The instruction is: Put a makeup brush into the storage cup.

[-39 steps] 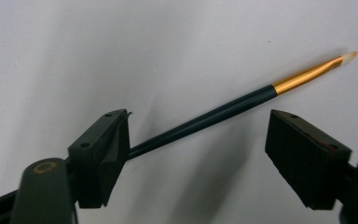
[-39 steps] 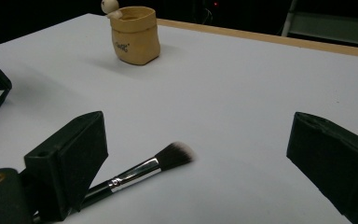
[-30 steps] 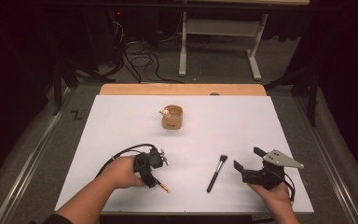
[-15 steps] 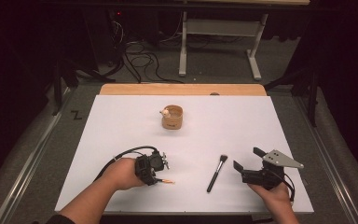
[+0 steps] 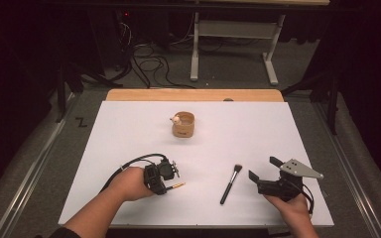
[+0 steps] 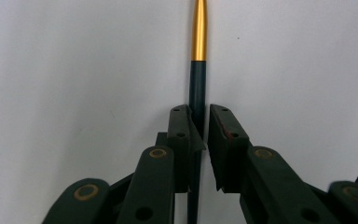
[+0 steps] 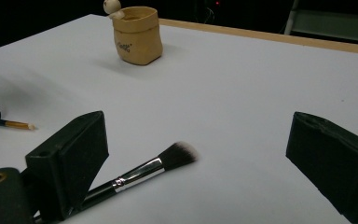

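Jaws of your left gripper (image 6: 198, 140) clamp a thin gold-tipped brush (image 6: 198, 42), seemingly; your right gripper (image 5: 265, 174) gapes, makeup brush (image 5: 230, 184) beside it, cup (image 5: 184, 125) upper centre.

One tan pot (image 5: 183, 125); two brushes, a black makeup brush (image 5: 231, 184) and a gold-tipped brush (image 5: 175, 186).

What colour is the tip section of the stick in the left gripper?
Gold, above a dark shaft; the left gripper view shows the stick best.

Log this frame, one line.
left tongs: shut on thin brush | right tongs: open, near makeup brush | cup: far centre
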